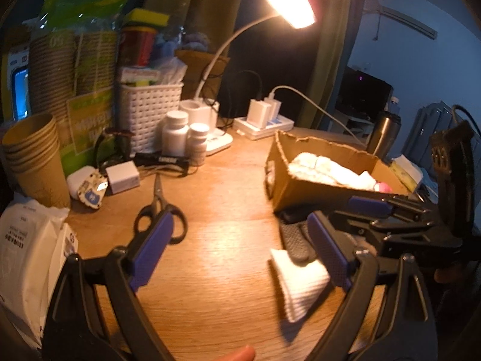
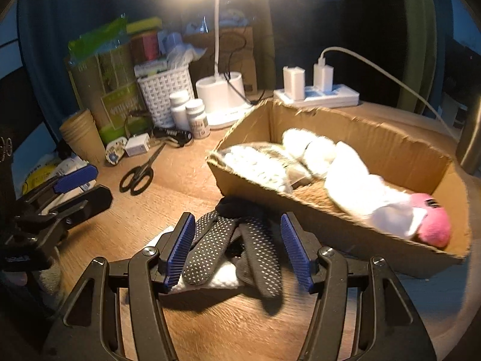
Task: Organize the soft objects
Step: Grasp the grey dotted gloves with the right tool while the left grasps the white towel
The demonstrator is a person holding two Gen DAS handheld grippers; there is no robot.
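Much of the cardboard box's [image 2: 381, 150] contents blurred together under the lamp [image 1: 290, 3] glare: pale soft items [image 2: 327, 162] lay heaped inside, and only a white sock with a pink toe [image 2: 421, 219] at the box's near right end read clearly. In the left wrist view the box's [image 1: 303, 189] near wall hid most of that heap.

The black dotted gloves [image 2: 237, 240] lay on the wooden table [image 2: 186, 180] just in front of the box, partly covering a folded white cloth [image 2: 222, 276]. The right gripper [image 2: 239, 252] stood wide apart, its blue pads [image 2: 180, 252] on either side of the gloves without clamping them.

The left gripper [image 1: 240, 255] was also spread wide and held nothing. The white cloth [image 1: 300, 282] lay just inside its right pad; whether they touched could not be told. Scissors [image 1: 159, 210] lay left of the box, beyond the left pad.
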